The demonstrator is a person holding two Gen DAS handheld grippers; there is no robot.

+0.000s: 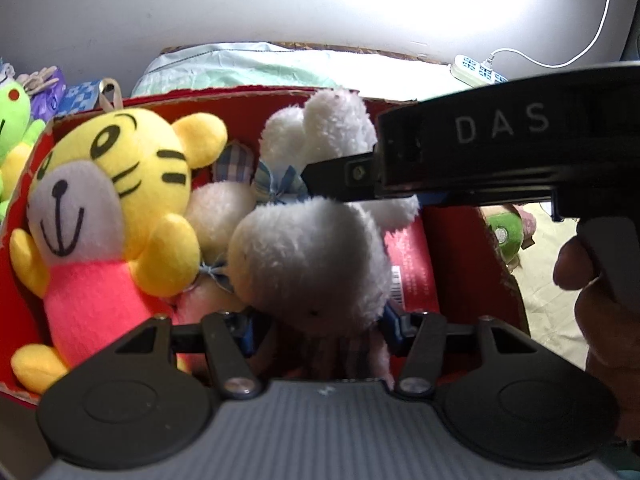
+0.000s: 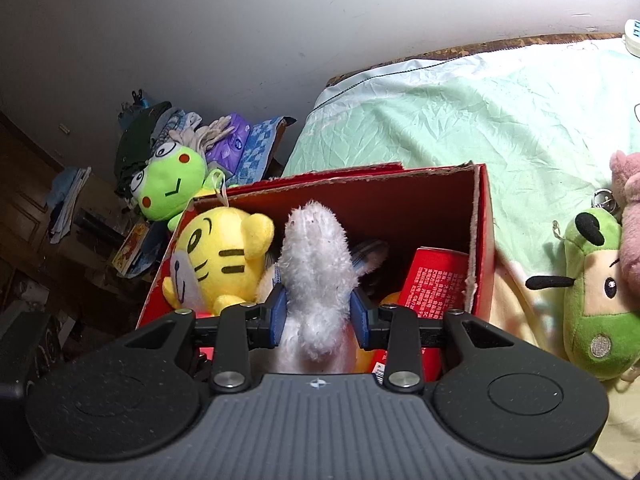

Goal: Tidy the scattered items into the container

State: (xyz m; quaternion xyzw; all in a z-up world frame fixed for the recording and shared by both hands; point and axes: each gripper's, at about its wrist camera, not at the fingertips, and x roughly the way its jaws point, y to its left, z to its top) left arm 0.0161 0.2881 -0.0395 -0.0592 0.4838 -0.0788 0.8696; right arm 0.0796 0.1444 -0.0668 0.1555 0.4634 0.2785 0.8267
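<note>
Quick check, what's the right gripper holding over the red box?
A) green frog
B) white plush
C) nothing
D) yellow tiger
B: the right gripper is shut on the white plush, blue pads pressing both its sides above the red box, while the yellow tiger already lies in the box.
</note>
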